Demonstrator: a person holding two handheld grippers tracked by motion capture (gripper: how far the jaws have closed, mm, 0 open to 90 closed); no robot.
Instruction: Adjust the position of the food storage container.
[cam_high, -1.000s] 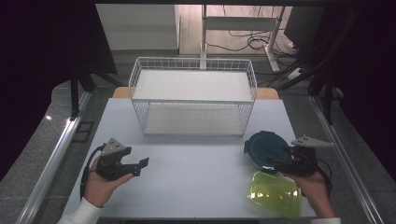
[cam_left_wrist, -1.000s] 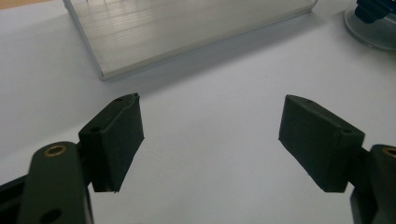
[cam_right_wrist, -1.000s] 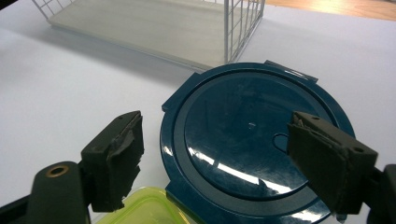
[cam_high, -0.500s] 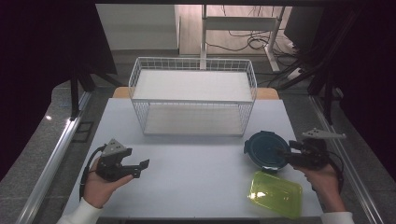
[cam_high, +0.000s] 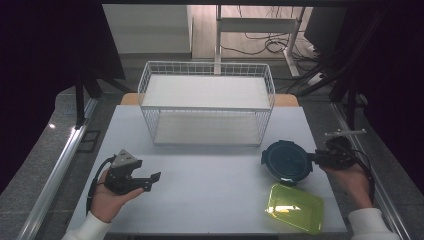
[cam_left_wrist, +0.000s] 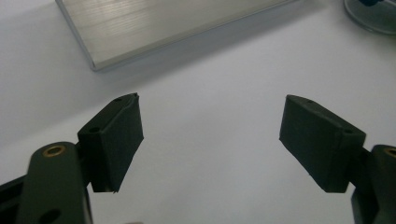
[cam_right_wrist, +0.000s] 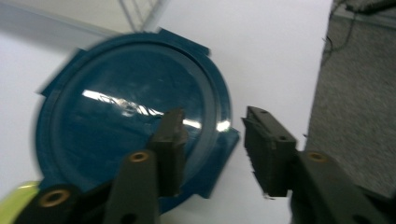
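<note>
At the right edge of the surface (cam_high: 210, 175), the right tool (cam_right_wrist: 212, 140) has just been closing around the blue lid's (cam_high: 287, 161) rim, pads not yet pressing. Left of it, the left tool (cam_left_wrist: 210, 140) hangs wide open, holding nothing.

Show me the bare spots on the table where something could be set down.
The widest free patch lies mid-table, between the left hand-held gripper, the wire basket and the blue round lid. The front middle edge is also bare. The right side is crowded: lid, yellow-green container and right hand-held gripper sit close together.
</note>
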